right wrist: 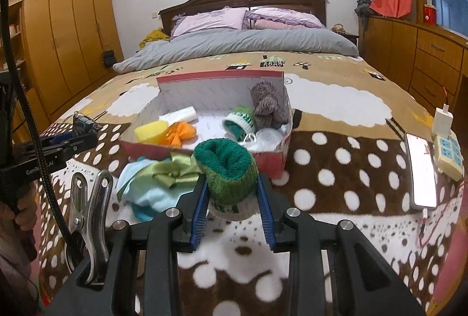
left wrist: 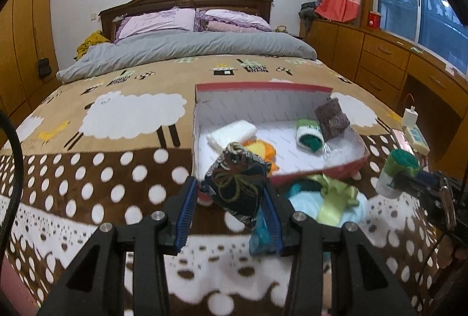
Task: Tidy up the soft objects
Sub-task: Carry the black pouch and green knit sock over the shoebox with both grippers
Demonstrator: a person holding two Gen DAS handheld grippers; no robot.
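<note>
My left gripper [left wrist: 231, 193] is shut on a dark patterned fabric pouch [left wrist: 237, 184], held above the blanket just in front of the red cardboard box [left wrist: 321, 171]. My right gripper [right wrist: 232, 184] is shut on a rolled green-and-white sock [right wrist: 226, 167], held near the box's [right wrist: 272, 161] front wall. The box holds a white cloth [left wrist: 231, 133], a yellow sponge [right wrist: 150, 131], an orange bow [right wrist: 181, 133], a green-and-white sock [left wrist: 308, 136] and a brown knitted roll [left wrist: 332, 118]. A light-blue cloth with a green ribbon [right wrist: 158, 178] lies in front of the box.
The box sits on a brown polka-dot sheep blanket [right wrist: 336, 164] on the bed. A phone [right wrist: 422, 172], a power strip [right wrist: 447, 153] and a charger [right wrist: 441, 120] lie at the bed's right edge. Grey duvet [right wrist: 248, 45] and pillows lie farther back. Wooden cabinets line both sides.
</note>
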